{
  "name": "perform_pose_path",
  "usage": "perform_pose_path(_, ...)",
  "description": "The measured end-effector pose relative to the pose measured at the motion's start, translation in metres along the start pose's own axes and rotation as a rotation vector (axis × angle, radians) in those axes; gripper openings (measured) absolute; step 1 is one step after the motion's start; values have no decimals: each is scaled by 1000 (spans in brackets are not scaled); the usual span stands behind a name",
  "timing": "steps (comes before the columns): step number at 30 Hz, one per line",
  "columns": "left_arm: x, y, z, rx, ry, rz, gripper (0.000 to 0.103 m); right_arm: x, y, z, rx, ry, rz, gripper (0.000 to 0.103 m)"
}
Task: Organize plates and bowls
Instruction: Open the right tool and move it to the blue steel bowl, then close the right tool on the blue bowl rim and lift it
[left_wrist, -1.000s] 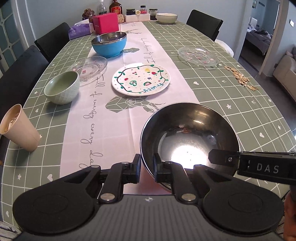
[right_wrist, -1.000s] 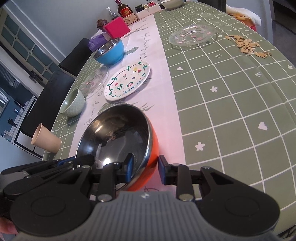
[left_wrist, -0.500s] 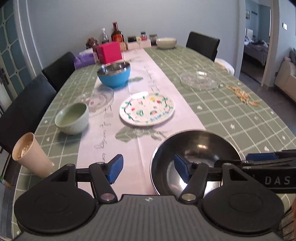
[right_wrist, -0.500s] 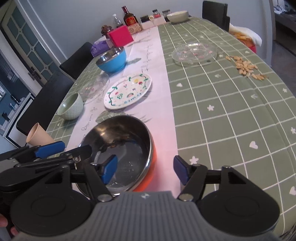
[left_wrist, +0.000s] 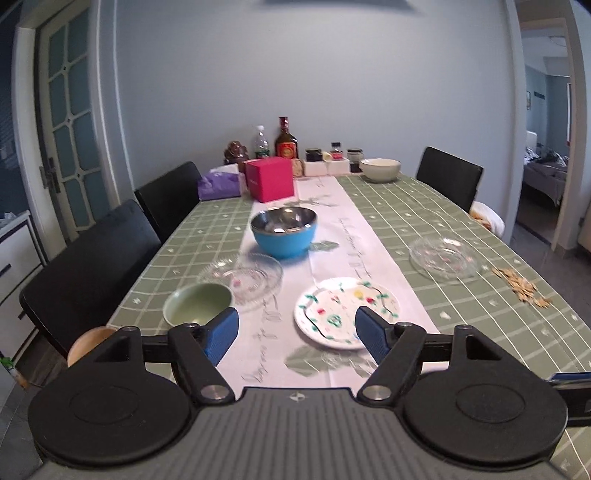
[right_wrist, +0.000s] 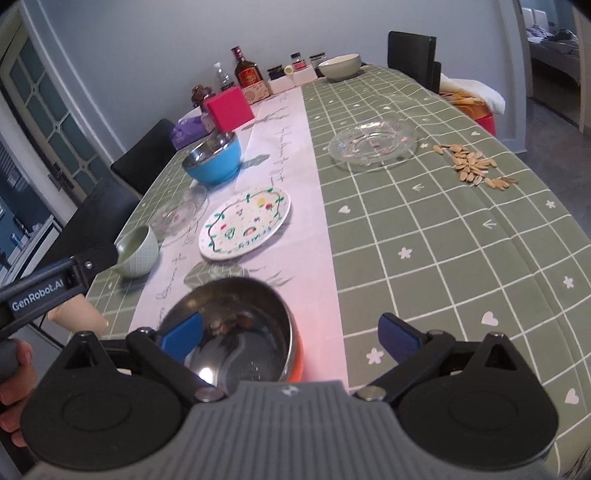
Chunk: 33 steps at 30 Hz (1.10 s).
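Both pairs of jaws are spreading apart. The right gripper (right_wrist: 290, 338) straddles the orange bowl's (right_wrist: 243, 325) rim without pressing it; the bowl sits on the white runner (right_wrist: 295, 155). The left gripper (left_wrist: 295, 332) holds nothing, raised above the painted plate (left_wrist: 341, 308).

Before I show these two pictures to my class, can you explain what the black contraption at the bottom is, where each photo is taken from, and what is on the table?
A person holds a two-finger gripper in each hand, each with a camera looking along its fingers.

The left gripper view looks down the table; its jaws are opening and hold nothing.

The right gripper view shows the orange steel bowl resting on the table, between jaws that are opening and do not touch it.

Also there: a painted plate, blue bowl, small green bowl, two glass dishes, paper cup and scattered seeds.
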<state>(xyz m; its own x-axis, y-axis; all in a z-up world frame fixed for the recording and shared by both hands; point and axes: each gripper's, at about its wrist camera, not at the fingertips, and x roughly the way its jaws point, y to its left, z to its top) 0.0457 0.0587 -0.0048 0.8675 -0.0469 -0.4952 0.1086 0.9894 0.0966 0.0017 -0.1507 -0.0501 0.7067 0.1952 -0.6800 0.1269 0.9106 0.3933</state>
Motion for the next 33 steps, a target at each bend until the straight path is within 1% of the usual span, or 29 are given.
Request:
perform_pose_path(1,5,3,5,5,9,14,85,-3,1,6,18,-13,10,99)
perform_pose_path(3,14,12,17,12,13,38,85,-10,1,17,67,-41,71,99)
perform_pose_path(5,24,26,31,-31,21,72,85,-17,1,33,108,-42,134,99)
perform_pose_path(6,29,34,38,-66,26,85,85,-19,2,41,104,-37,147,99)
perform_pose_path(8,37,48,51,-115,31,93,85,-21,10,61,51,-45,131,99)
perform_pose_path(10,48,57,65,-112,31,104,85,-19,18,79,-11,-70,84,99)
perform_pose_path(12,58,61,76,-96,22,133,85,-13,22,99,-62,-77,60,99)
perform_pose_path(13,63,62,81,-93,18,143,85,-9,21,111,-74,-76,57,99)
perform_pose_path(15,75,63,89,-88,13,139,86,-1,20,133,-71,-69,56,99)
perform_pose_path(18,99,64,100,-91,26,135,86,15,21,165,-71,-62,72,99)
perform_pose_path(20,117,67,106,-109,46,129,86,28,25,183,-74,-70,67,99)
perform_pose_path(22,134,71,110,-153,74,125,86,49,35,202,-81,-88,71,99)
perform_pose_path(24,150,72,113,-181,72,158,85,74,47,217,-76,-87,82,99)
perform_pose_path(27,175,65,118,-137,81,206,85,122,66,238,-105,-51,133,99)
perform_pose_path(28,184,63,119,-120,88,212,86,138,73,244,-126,-50,147,99)
perform_pose_path(30,204,59,122,-98,98,218,86,164,84,250,-160,-63,145,99)
perform_pose_path(31,213,59,123,-103,103,220,86,179,90,254,-183,-63,146,99)
perform_pose_path(33,237,60,125,-138,120,221,86,206,96,260,-178,-52,136,99)
